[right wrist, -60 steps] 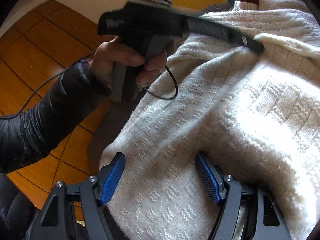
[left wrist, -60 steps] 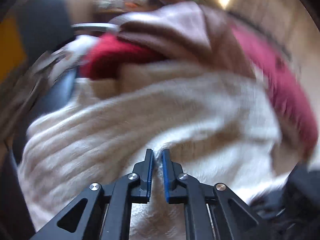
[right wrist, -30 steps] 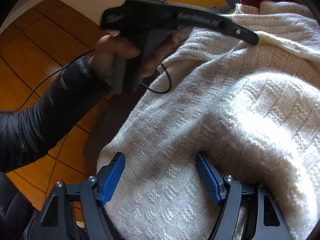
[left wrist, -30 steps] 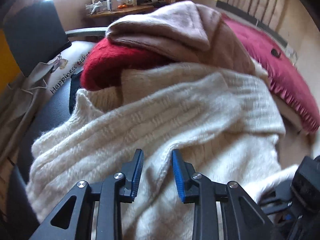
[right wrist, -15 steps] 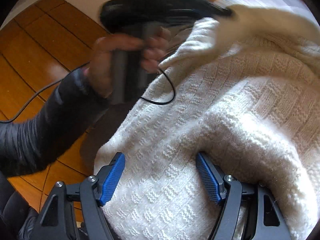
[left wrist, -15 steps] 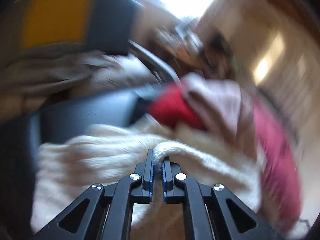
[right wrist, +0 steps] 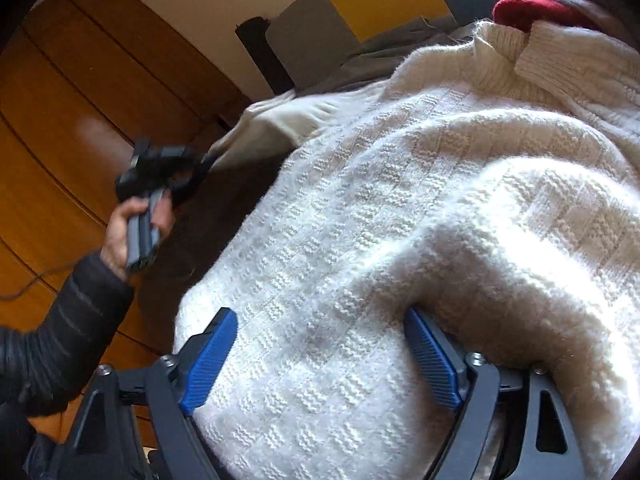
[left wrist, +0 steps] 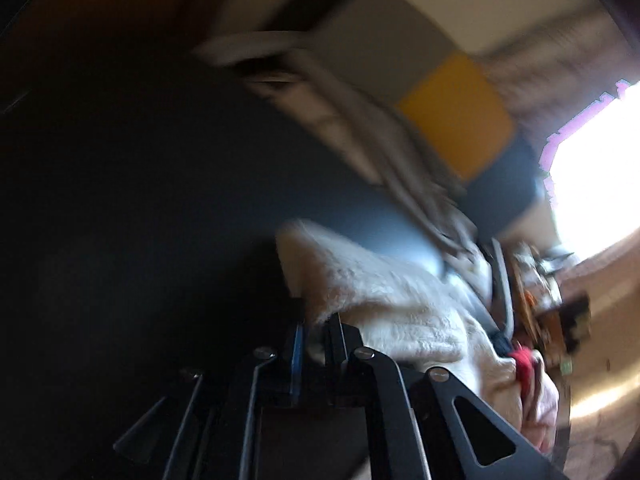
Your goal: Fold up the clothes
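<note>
A white knitted sweater (right wrist: 420,220) lies bunched over a dark seat and fills the right wrist view. My right gripper (right wrist: 320,352) is open, its blue pads resting on the knit at either side of a fold. My left gripper (right wrist: 208,160), held by a hand in a black sleeve, is shut on the sweater's sleeve (right wrist: 280,120) and has it stretched out to the left. In the blurred left wrist view the left gripper (left wrist: 316,340) pinches the white sleeve (left wrist: 380,292) between its fingers.
A red garment (right wrist: 528,8) and a pinkish one lie behind the sweater. A grey cloth (right wrist: 380,56) drapes the dark chair (left wrist: 160,180). The wooden floor (right wrist: 60,120) is at the left, a yellow and grey cushion (left wrist: 456,120) behind.
My left gripper closed on the sleeve edge, then swung away to the left, pulling the sleeve out from the sweater. The right gripper has stayed open in place.
</note>
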Demonstrator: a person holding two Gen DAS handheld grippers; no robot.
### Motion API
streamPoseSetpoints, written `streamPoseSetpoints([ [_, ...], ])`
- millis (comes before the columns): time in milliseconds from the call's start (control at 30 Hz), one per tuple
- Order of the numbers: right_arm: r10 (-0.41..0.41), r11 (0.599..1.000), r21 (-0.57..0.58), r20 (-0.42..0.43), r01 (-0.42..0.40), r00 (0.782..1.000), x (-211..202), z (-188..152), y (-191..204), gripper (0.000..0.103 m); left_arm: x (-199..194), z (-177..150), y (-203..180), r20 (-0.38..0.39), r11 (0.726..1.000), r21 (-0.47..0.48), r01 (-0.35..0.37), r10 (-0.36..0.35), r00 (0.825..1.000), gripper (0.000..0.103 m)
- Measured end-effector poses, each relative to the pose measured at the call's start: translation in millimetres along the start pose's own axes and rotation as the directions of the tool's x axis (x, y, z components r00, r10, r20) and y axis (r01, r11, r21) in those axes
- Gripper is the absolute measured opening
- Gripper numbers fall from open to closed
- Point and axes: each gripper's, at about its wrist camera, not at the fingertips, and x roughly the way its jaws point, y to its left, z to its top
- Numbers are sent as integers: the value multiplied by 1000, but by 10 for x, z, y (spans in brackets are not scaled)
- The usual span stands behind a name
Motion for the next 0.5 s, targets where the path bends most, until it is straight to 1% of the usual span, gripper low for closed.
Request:
streamPoseSetpoints([
  [33,-10,1000,-1,-16,10,1000,-17,27,4,93,-92,-11,133,14,999,-37,-22,23,1000,10],
  [67,-21,1000,-3,-32,20,999,-33,54,8,93,-198,-17,173,47,998,-36,-54,55,997,11],
  [100,-31,1000,-5,-47,31,998,-50,82,11,93,-347,-26,149,102,997,-9,-77,77,992,11],
  [133,-41,999,-7,-63,41,997,-66,109,15,93,-433,-37,94,135,997,14,-76,73,988,12],
  [167,-51,999,-9,-79,51,996,-83,136,19,93,-537,-44,0,170,997,45,-69,60,984,13],
  [200,-66,998,-19,-74,65,995,-135,184,30,93,-619,-84,-193,208,994,98,-57,36,978,14],
  [233,-81,996,-33,-54,79,995,-197,261,50,93,-605,-117,-430,204,984,175,-26,-10,979,17],
  [267,-93,995,-47,-34,91,995,-248,347,73,93,-587,-150,-668,195,968,252,5,-56,979,19],
  [300,-105,993,-60,-14,104,994,-299,432,95,92,-570,-183,-906,183,944,327,37,-101,978,20],
  [367,-144,986,-81,11,144,990,-344,650,81,92,-351,-297,-1360,112,887,455,77,-143,983,20],
  [433,-178,979,-92,32,180,984,-357,883,28,92,94,-472,-1912,9,804,583,116,-150,989,20],
  [467,-185,978,-87,40,188,982,-336,1010,-35,92,232,-529,-2067,-11,781,612,124,-149,989,20],
  [500,-204,975,-82,46,207,978,-285,1142,-110,92,468,-588,-2250,-55,748,650,138,-135,989,20],
])
